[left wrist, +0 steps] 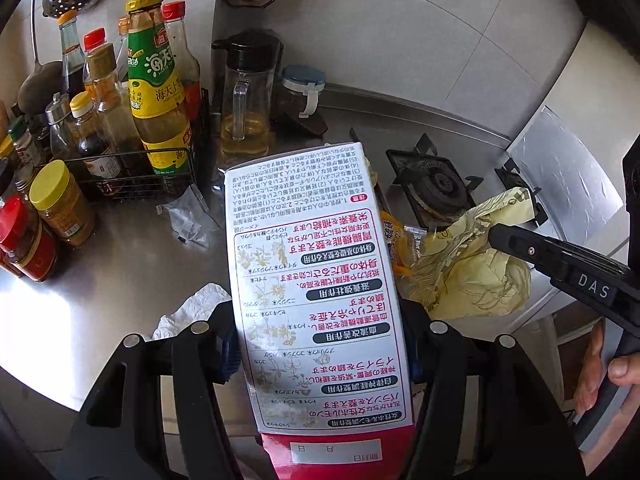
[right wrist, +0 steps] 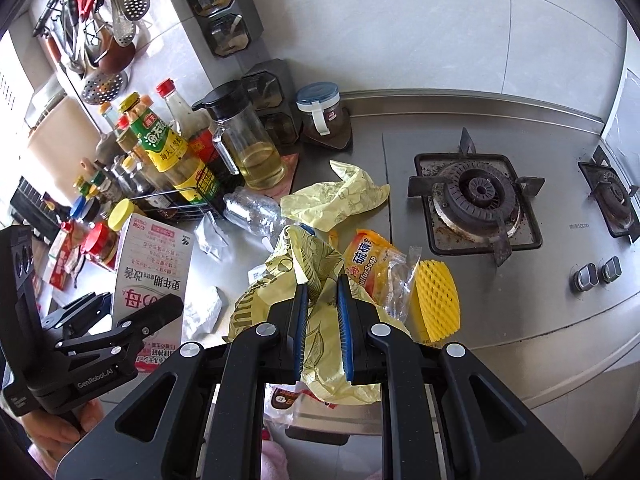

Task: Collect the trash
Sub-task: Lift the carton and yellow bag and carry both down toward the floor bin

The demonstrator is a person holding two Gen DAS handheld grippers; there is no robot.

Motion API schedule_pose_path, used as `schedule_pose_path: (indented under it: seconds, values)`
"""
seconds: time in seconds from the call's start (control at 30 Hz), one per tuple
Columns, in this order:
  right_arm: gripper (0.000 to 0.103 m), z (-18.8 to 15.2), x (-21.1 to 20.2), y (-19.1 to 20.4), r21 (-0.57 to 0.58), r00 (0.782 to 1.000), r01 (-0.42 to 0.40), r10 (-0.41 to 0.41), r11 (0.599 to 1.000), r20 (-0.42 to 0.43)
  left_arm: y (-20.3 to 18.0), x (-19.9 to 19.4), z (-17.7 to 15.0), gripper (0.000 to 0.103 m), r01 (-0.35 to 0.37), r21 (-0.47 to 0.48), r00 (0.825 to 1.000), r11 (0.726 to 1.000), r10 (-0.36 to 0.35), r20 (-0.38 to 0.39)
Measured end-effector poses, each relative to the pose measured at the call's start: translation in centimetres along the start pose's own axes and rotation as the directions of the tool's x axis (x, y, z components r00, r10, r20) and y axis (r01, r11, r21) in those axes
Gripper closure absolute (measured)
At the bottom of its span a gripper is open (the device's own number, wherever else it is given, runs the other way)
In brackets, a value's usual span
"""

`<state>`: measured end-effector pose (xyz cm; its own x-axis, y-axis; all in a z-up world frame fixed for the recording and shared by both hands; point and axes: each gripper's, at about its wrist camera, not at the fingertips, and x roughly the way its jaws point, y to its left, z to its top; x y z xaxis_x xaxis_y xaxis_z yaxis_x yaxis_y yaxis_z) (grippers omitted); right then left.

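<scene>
Yellow bag point(right wrist: 320, 280) fills centre of right wrist view, crumpled, hanging in the right gripper point(right wrist: 322, 332); blue pads nearly together w/ a fold of bag pinched between them. In left wrist view the same bag point(left wrist: 472, 272) sits at right of frame under that gripper's black fingers point(left wrist: 516, 240), lifted off the steel counter point(left wrist: 120, 272).

White carton point(left wrist: 316, 280) runs up the centre of left wrist view, long axis along the fingers of the left gripper point(left wrist: 320, 344), red end toward the camera, far end pointing to upper centre. Jaws part-open but clamped on its sides, so it's held. In right wrist view the carton point(right wrist: 156, 264) is at lower left, just beside the bag, bag to its right.

Key relation: carton lies left of bag, the two near but apart; bag mouth not visible, can't tell where the opening faces. Likely next: carton goes rightward into bag, narrow end first, if the right hand presents the mouth.

Loose trash on counter beyond: soap wrapper point(right wrist: 368, 268), yellow foam net point(right wrist: 436, 300), clear bottle point(right wrist: 256, 208), 2nd yellow bag point(right wrist: 336, 196), crumpled tissue point(left wrist: 192, 312). All nearer the right gripper except the tissue, lower left by the left one.
</scene>
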<state>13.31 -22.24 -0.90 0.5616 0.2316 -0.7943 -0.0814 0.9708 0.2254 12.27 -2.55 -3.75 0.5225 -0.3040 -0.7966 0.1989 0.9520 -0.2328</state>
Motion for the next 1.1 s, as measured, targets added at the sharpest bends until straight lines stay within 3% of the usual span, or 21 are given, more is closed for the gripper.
schedule_pose_path:
  seconds: [0.2,0.33,1.1]
  values:
    - [0.087,-1.3,-1.2,-0.2,0.011,0.999,0.006,-0.006,1.000,0.032,0.0,-0.7,-0.6,0.046,0.016,0.018,1.000,1.000,-0.016,0.025]
    - [0.087,-2.3,-1.9,-0.5,0.006,0.996,0.067,-0.067,0.998,0.060,-0.1,-0.9,-1.2,0.046,0.019,0.032,0.999,0.999,-0.020,0.045]
    - [0.087,-9.1,-2.6,-2.9,0.052,0.997,-0.019,0.015,0.998,0.071,-1.6,0.0,-5.2,0.047,0.063,0.092,0.997,0.994,-0.067,0.045]
